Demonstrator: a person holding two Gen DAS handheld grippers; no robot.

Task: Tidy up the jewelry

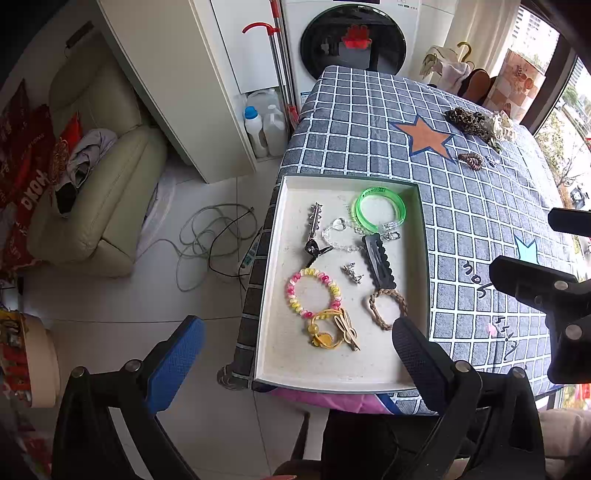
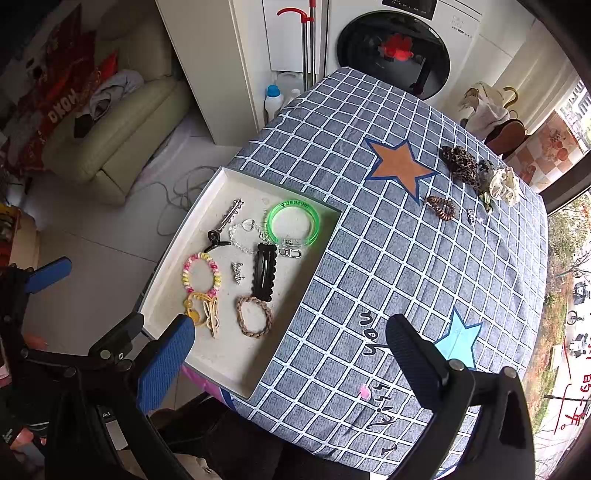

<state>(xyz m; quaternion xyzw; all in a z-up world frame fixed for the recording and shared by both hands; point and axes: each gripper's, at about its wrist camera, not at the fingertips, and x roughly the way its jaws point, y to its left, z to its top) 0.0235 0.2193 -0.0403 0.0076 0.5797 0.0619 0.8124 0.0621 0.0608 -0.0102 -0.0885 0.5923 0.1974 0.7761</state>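
White tray (image 1: 271,229) holds bracelets (image 1: 380,208), clips (image 1: 378,264); scrunchies (image 2: 461,164) on cloth

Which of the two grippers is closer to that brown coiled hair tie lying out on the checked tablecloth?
Right, probably. The right gripper hovers over the tablecloth beside the tray, facing the brown coiled hair tie. The left gripper hangs over the tray's near end, farther off.

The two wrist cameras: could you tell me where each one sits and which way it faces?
Left wrist: above the table's near-left edge, looking down on the tray; own open left gripper, plus the right gripper.
Right wrist: further right, over the checked tablecloth; own open gripper, left gripper at its left.
Shared: tray, green bangle, washing machine.
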